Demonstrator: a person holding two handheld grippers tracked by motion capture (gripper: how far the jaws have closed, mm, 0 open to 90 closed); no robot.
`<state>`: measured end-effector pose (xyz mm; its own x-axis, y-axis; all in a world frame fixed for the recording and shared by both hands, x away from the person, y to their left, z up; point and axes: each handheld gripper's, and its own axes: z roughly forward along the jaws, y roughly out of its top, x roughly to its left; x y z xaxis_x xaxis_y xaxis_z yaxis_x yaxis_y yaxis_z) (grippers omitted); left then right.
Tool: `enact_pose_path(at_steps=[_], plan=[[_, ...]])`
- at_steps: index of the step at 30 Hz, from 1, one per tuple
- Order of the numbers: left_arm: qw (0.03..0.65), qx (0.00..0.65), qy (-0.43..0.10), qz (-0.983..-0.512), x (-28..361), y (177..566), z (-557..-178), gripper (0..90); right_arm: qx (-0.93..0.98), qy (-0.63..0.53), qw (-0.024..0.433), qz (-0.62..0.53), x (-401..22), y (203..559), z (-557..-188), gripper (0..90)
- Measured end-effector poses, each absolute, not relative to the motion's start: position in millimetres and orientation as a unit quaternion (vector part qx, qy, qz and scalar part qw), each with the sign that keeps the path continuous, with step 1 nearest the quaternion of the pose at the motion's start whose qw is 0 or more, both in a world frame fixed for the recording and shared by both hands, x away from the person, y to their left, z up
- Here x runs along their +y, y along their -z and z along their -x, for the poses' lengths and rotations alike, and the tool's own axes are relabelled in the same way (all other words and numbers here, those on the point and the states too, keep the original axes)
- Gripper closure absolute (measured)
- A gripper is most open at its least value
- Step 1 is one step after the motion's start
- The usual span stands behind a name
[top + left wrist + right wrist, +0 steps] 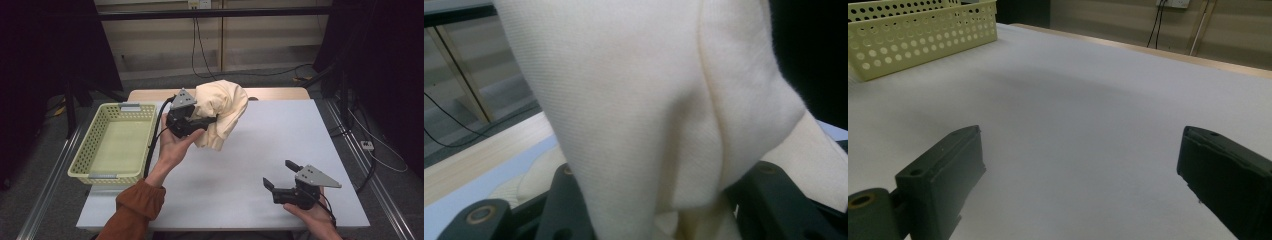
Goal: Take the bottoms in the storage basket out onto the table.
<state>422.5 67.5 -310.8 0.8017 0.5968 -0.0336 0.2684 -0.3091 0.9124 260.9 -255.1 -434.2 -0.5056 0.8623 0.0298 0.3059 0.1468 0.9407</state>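
The left gripper is clamped on the cream cloth — lifted beside the basket. The right gripper rests on the table, its 2 jaws apart — empty.

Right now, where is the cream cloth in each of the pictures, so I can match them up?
High view: the cream cloth hangs bunched at upper centre, clamped in the left tool, above the white table.
Left gripper view: the cream cloth covers most of the frame, pinched between the black jaws at the bottom.
Right gripper view: the cloth is not in it.
Shared landmark: the white table.
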Motion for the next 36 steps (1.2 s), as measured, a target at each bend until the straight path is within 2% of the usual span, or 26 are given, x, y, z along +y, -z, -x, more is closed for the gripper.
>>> enact_pose_path(at_steps=[36], plan=[[0.469, 0.306, -0.151, -0.815, 61, 351, -447, 57.8, 0.706, -0.505, 0.275, -0.414, -255, 434, -261, 4.9]])
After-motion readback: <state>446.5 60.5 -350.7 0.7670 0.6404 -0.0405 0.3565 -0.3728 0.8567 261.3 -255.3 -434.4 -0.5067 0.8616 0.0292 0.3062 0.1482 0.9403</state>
